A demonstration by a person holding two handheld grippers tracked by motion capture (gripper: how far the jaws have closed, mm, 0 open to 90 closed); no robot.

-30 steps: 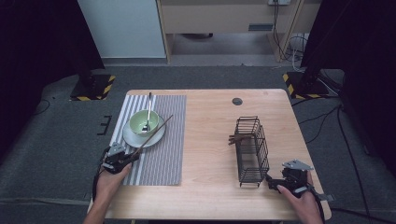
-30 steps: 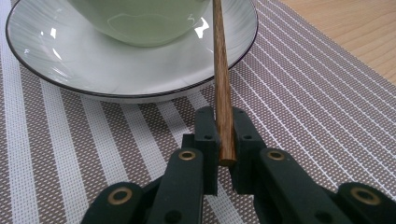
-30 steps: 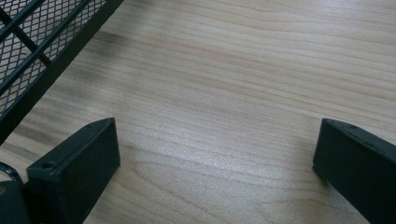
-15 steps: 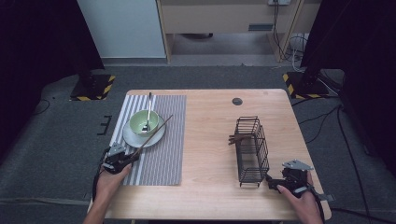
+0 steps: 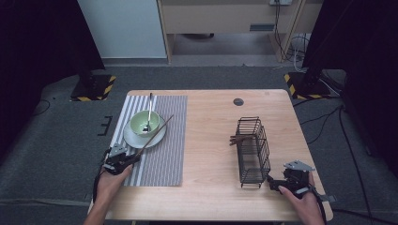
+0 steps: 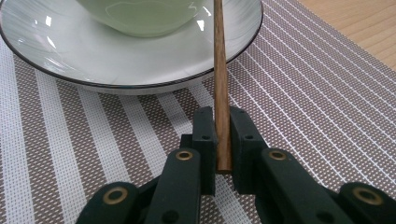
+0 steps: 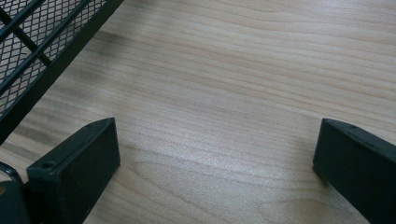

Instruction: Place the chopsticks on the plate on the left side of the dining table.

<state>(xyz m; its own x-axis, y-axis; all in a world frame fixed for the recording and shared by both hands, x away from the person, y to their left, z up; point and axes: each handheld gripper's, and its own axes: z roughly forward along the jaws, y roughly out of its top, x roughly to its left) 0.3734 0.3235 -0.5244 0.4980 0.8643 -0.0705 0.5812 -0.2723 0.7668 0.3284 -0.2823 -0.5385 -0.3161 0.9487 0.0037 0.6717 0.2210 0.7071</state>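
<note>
Wooden and thin, the chopstick (image 6: 221, 93) is pinched near its end between the pads of the left gripper (image 6: 222, 140), whose jaws are pressed in on it from both sides. From that grip the stick runs straight ahead of the gripper, up over the rim of the plate (image 6: 140, 70) and past the green bowl (image 6: 140, 14) that sits on it. In the high view the chopstick (image 5: 155, 131) slants away from the left gripper (image 5: 123, 158) across the plate's near edge, its far tip over the striped mat (image 5: 164, 150). A spoon (image 5: 149, 110) rests in the bowl (image 5: 143, 124), beyond the gripper.

The left hand (image 5: 111, 180) comes in low from the near edge of the worktop (image 5: 211, 140), forearm angled slightly inward, wrist level, the gripper lying close over the mat and pointing forward and a little to the right.

The right hand (image 5: 302, 201) rests at the near right corner of the worktop, the right gripper (image 5: 277, 182) pointing leftward toward the foot of the wire basket (image 5: 252, 150), just short of it. Its jaws stand spread wide over bare wood in the right gripper view (image 7: 215, 154), nothing between them, with the basket's mesh (image 7: 42, 42) just ahead and to one side. Brown sticks lie in the basket, one end poking out through its left side.
</note>
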